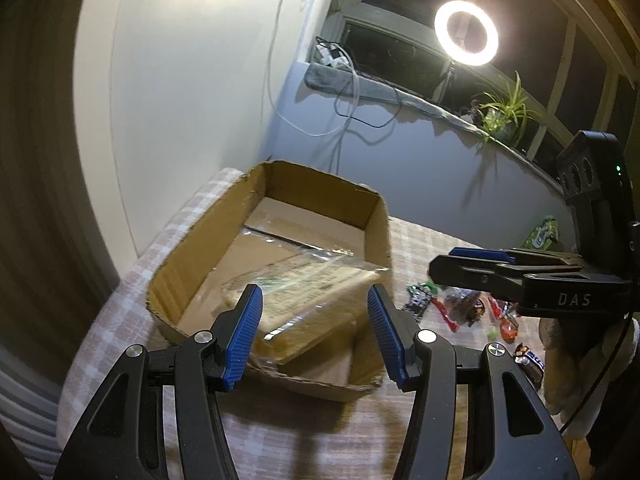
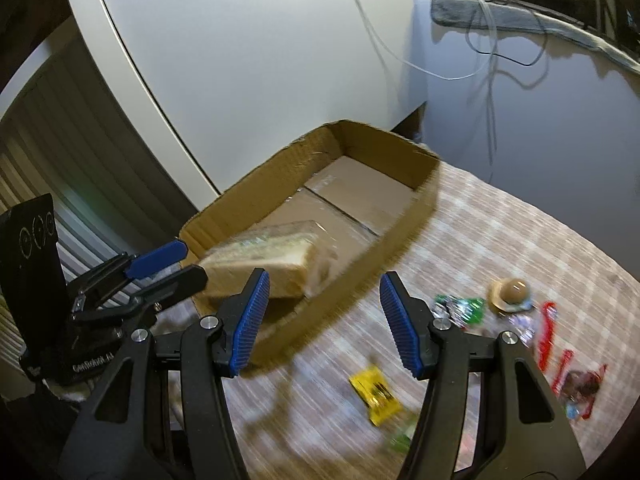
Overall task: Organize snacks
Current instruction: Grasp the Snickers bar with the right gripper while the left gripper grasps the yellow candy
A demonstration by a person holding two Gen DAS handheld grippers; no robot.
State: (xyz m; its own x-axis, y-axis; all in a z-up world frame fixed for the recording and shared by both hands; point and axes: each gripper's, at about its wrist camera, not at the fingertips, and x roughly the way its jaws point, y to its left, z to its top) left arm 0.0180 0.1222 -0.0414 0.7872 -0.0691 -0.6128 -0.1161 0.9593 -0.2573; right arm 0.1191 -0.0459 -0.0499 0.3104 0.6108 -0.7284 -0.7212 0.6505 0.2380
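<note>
Blue-padded left gripper point(image 1: 315, 334) hangs wide open, holding nothing, over a clear-wrapped tan biscuit pack point(image 1: 308, 300) lying tilted inside the open brown cardboard box point(image 1: 192, 240). Right gripper point(image 2: 324, 320) also gapes empty near small loose wrapped sweets point(image 2: 460, 306) scattered on the checked tablecloth point(image 2: 500, 224).

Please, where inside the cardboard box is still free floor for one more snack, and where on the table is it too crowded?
Free: the far half of the cardboard box, between its back wall and the wrapped pack lying at the near end. Crowded: the tablecloth right of the box, where the yellow packet, green wrapper and red wrappers lie scattered.
</note>
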